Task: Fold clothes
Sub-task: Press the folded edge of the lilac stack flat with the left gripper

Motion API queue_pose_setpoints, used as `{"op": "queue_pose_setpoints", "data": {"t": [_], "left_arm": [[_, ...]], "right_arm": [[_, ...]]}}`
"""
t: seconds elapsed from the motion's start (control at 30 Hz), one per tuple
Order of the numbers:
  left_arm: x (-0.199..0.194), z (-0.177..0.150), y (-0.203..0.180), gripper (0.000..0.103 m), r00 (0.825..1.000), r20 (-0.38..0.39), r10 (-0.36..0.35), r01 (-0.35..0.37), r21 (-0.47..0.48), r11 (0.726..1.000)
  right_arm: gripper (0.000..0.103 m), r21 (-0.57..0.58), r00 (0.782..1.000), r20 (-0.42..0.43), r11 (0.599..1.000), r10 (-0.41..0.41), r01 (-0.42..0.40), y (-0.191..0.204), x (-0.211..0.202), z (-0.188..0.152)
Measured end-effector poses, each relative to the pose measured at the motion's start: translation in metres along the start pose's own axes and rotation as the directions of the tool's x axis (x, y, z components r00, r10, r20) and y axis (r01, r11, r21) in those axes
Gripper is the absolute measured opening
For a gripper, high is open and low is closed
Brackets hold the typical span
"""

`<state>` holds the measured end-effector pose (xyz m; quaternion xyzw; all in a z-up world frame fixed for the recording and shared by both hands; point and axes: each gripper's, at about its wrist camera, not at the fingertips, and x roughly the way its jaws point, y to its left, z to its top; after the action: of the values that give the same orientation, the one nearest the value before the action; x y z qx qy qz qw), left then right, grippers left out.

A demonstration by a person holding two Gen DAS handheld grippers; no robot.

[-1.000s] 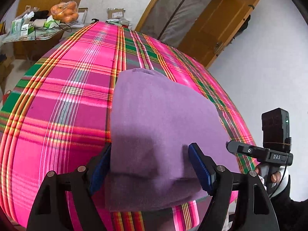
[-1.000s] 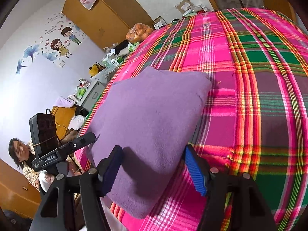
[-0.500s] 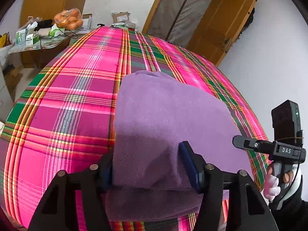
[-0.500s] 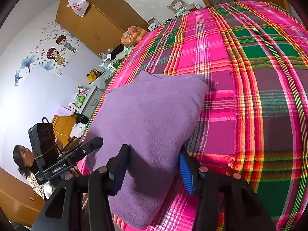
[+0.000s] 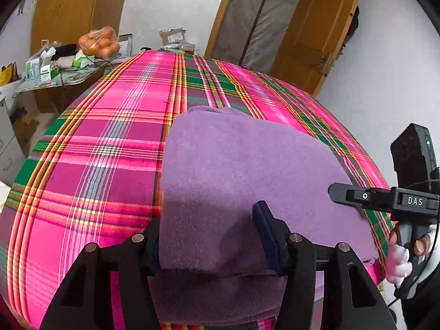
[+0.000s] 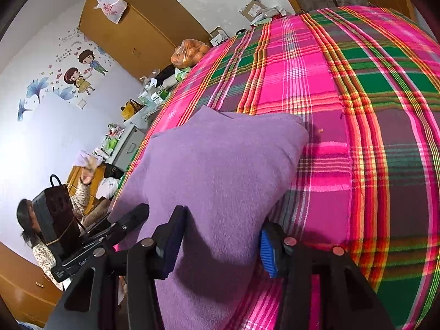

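Setting: a bed with a pink, green and purple plaid cover (image 5: 110, 143) spreads ahead of both hand-held grippers, serving as the flat folding surface.
Garment: a purple fleece garment (image 5: 242, 165), already folded into a thick pad, lies on the cover with its near edge at the bed's edge, directly between the fingers of both tools.
Left hand-held gripper (image 5: 211, 236): half open, its jaws have just been closing; the garment's near left part bulges between them, and the fingers look pressed into the fleece on both sides.
Right hand-held gripper (image 6: 220, 242): partly open, jaws likewise just closing on the near right part; the fleece fills the gap and seems pinched.
Why held so: gripping the near edge at two points spread apart should let the edge rise evenly and fold away toward the far edge without sagging.
Beyond the fingertips: a cluttered side table with a bag of oranges (image 5: 99, 41) stands well apart.
Also seen: a seated person (image 6: 35, 220), left of the right tool.
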<state>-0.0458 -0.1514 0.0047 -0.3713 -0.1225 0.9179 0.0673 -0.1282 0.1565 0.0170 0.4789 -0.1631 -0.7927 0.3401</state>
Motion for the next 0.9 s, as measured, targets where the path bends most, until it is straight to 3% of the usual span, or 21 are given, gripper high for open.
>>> {"op": "queue_pose_setpoints", "data": {"t": [0.23, 0.63, 0.77, 0.9], "left_arm": [[-0.003, -0.006, -0.001, 0.050, 1.000, 0.023, 0.010, -0.010, -0.023, 1.000], [-0.003, -0.008, -0.002, 0.048, 0.999, 0.043, 0.008, -0.007, -0.027, 1.000], [-0.008, -0.004, -0.003, 0.034, 0.999, 0.035, 0.022, -0.021, -0.028, 0.999], [-0.016, 0.004, -0.002, 0.031, 0.999, 0.036, 0.010, -0.009, -0.029, 1.000]], "right_arm": [[0.045, -0.001, 1.000, 0.013, 1.000, 0.003, -0.003, -0.001, -0.004, -0.005], [0.044, -0.024, 1.000, 0.025, 1.000, 0.012, -0.012, -0.003, -0.006, -0.010], [0.042, -0.035, 1.000, 0.017, 0.999, -0.018, 0.019, 0.003, -0.008, -0.008], [0.036, -0.069, 0.999, 0.035, 0.997, -0.028, 0.031, 0.014, -0.017, -0.003]]}}
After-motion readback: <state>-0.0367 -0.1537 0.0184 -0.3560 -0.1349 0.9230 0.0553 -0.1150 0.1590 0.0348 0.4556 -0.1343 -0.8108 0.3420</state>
